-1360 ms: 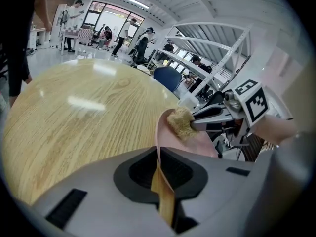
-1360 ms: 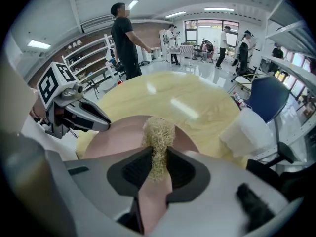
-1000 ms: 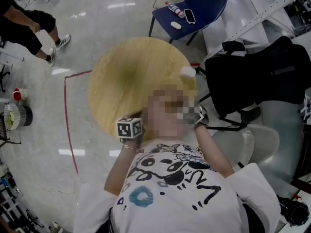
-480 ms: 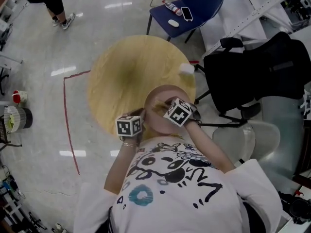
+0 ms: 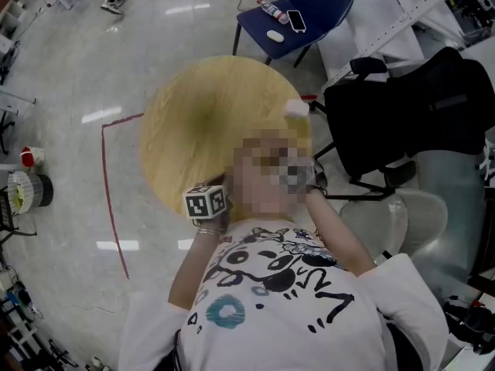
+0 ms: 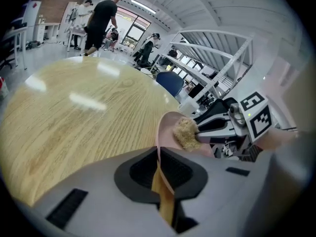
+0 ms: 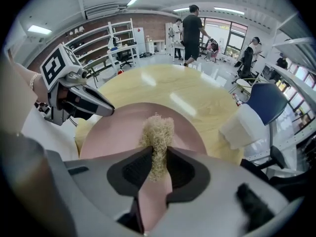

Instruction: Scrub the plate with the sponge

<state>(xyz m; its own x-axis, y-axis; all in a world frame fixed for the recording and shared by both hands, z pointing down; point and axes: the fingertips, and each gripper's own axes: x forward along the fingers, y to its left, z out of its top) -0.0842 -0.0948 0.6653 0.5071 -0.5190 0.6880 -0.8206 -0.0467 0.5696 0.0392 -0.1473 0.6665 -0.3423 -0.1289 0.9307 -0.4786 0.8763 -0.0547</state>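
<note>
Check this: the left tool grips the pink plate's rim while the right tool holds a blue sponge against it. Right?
No: the sponge is tan, not blue, as the right gripper view shows. The left tool does grip the rim of the pink plate, and the right tool holds the sponge against it.

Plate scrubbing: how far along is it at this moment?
Done: pickup. The left claw clamps the pink plate by its rim. In hand: the right claw grips the fibrous sponge and holds it against the plate's face. Left: finishing the scrub; no dirt or foam shows to judge progress by.
</note>
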